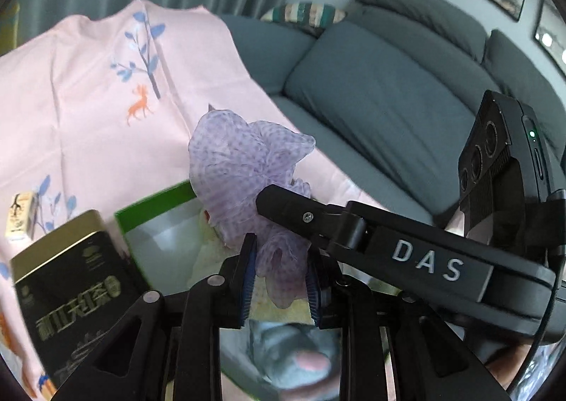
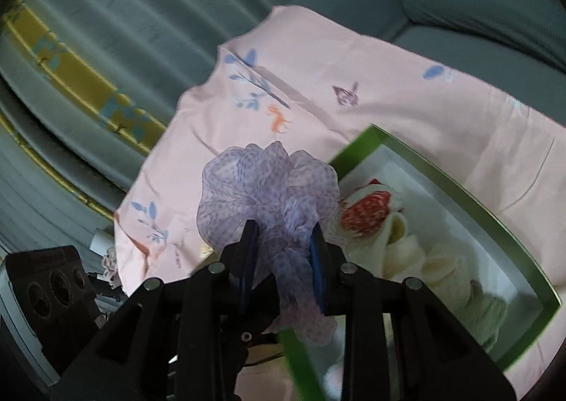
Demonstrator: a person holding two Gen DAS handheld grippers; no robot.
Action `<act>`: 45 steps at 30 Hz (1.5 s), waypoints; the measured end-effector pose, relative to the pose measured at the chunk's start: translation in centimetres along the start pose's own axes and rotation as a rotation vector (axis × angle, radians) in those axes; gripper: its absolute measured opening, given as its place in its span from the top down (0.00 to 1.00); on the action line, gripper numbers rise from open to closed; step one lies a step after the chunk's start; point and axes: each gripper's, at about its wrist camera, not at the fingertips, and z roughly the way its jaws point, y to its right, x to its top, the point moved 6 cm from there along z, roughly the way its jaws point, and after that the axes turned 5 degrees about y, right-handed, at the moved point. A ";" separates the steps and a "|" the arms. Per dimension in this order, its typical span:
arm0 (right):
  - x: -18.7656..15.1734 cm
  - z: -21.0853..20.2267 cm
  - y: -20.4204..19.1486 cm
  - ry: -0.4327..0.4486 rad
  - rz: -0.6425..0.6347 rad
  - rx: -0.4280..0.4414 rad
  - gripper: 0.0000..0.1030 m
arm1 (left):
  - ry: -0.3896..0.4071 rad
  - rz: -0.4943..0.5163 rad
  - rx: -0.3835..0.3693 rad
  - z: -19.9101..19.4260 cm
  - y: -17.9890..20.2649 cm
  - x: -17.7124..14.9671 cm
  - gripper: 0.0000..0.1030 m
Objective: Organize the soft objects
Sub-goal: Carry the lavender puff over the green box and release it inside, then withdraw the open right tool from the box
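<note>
Two grippers are in play, and one purple mesh scrunchie [image 1: 247, 167] is caught between them. The left gripper [image 1: 281, 280] is clamped on a fold at the scrunchie's lower end. The right gripper [image 2: 284, 259] also pinches the ruffled fabric between its blue pads [image 2: 316, 259]. The scrunchie is sheer lilac netting with a fine dotted pattern, bunched into loose ruffles, and it hangs in the air above the near corner of the green-edged box [image 2: 442, 167].

That one box lies on a pink cloth [image 1: 88, 89] printed with blue-leafed branches and small orange deer. Inside the box are several pale, cream-coloured soft items [image 2: 417, 252] and one with a red patch [image 2: 364, 213]; their exact number is unclear.

Left of the box stands one black and gold tin [image 1: 70, 280] with gold Chinese lettering, too blurred to read. Beyond the tin is one small cream carton [image 1: 19, 213]. The right gripper's body, seen from the left wrist, bears the white letters "DAS" [image 1: 426, 259]. One grey sofa [image 1: 389, 82] sits behind the cloth.
</note>
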 end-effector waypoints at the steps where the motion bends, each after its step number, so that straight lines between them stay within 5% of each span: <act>1: 0.1 0.2 0.5 -0.008 0.014 -0.013 0.74 | -0.010 0.006 0.021 0.5 -0.2 -0.2 0.76; 11: -0.5 0.8 2.4 -0.049 0.046 -0.061 0.70 | -0.074 -0.003 0.048 1.4 -1.1 -1.3 0.75; 13: -0.4 0.3 2.3 -0.037 0.034 -0.075 0.67 | -0.070 0.015 0.080 0.7 -1.3 -1.3 0.62; 15: -0.5 -0.4 2.2 -0.024 0.026 -0.095 0.56 | -0.063 0.010 0.090 -0.1 -1.6 -1.3 0.36; 17: -0.6 -1.3 2.0 -0.008 0.021 -0.092 0.46 | -0.050 -0.019 0.077 -1.2 -2.1 -1.3 0.29; 26: -1.9 -5.8 -1.6 0.093 -0.117 -0.138 0.25 | 0.010 -0.084 0.079 -7.9 -4.1 -1.8 0.21; 34: -5.9 -8.8 -5.3 0.130 -0.208 -0.091 0.12 | 0.069 -0.142 0.107 -15.4 -7.3 -4.6 0.18; 40: -11.5 -7.1 -6.9 0.012 -0.245 -0.096 0.12 | 0.091 -0.203 0.207 -20.3 -11.6 -9.5 0.18; 45: -15.2 -5.5 -9.3 -0.062 -0.280 -0.082 0.12 | 0.083 -0.265 0.377 -23.8 -16.2 -14.5 0.18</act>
